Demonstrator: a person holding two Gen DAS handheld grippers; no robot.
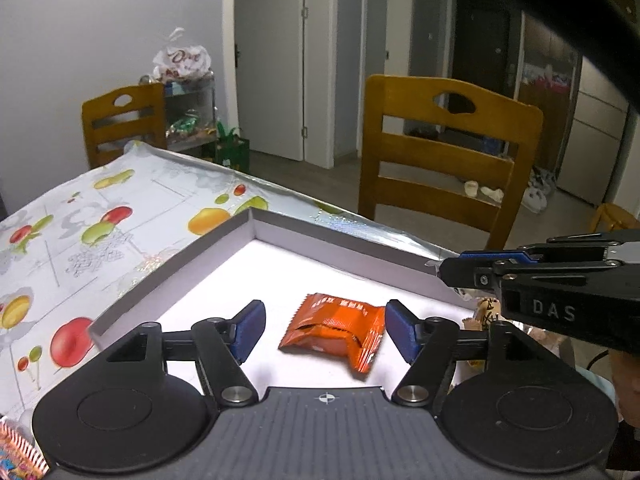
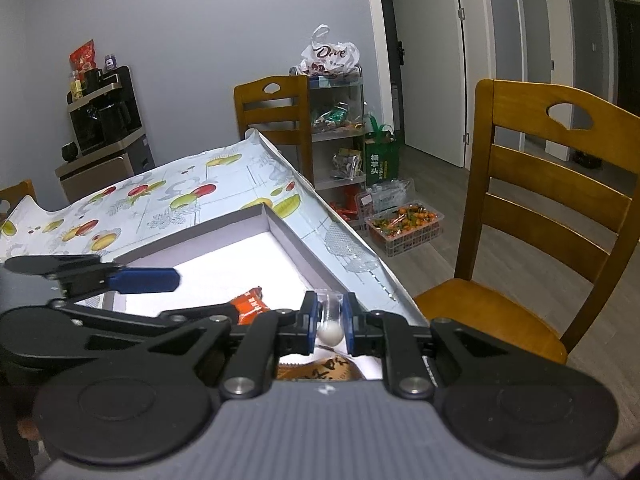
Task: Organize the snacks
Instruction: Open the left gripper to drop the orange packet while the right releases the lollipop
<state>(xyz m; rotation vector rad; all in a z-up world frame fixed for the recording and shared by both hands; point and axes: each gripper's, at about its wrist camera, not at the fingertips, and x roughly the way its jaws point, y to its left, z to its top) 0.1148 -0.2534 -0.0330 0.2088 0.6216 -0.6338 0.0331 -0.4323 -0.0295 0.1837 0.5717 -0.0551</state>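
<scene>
An orange snack packet (image 1: 334, 330) lies on the white floor of a shallow grey-walled box (image 1: 172, 272). My left gripper (image 1: 325, 330) is open, its blue pads on either side of the packet without touching it. My right gripper (image 2: 330, 322) is shut on a clear-wrapped snack with a white ball (image 2: 330, 334) in it, held over the box's right corner. A brown-printed snack (image 2: 320, 372) lies below it. The right gripper shows in the left wrist view (image 1: 448, 270). The orange packet (image 2: 250, 306) and left gripper (image 2: 176, 280) show in the right wrist view.
The box sits on a table with a fruit-print cloth (image 1: 80, 232). Wooden chairs (image 1: 440, 160) stand at the table's far edge. A shelf cart (image 2: 340, 132) with snack bags and a crate of oranges (image 2: 404, 224) are on the floor beyond.
</scene>
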